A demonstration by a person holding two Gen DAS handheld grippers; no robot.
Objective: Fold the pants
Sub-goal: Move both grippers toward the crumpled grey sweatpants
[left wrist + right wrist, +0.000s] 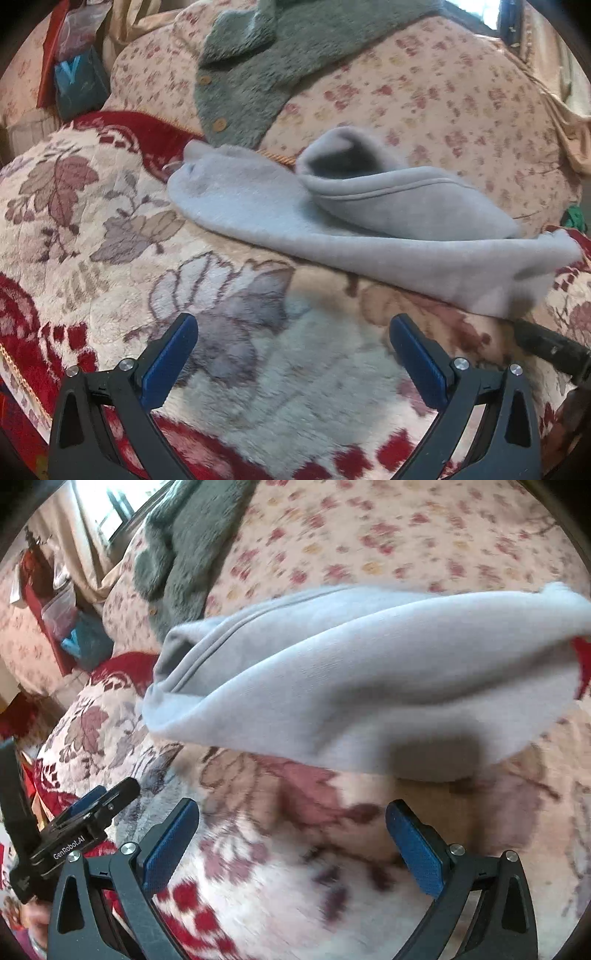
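The grey fleece pants lie in a loose, partly folded bundle on the floral plush blanket, one layer flopped over another with a stitched hem showing along the upper flap; in the right wrist view the same pants fill the middle, though motion blur makes it hard to tell waistband from leg. Both tools are free of the cloth: the left gripper hovers with jaws spread wide over bare blanket, short of the bundle, and the right gripper is likewise spread and empty. To fold well, each should probably pinch a corner of the near edge and draw the layers flat before doubling them. Behind lie a rose-print quilt and a grey-green fuzzy buttoned cardigan; a window shows beyond.
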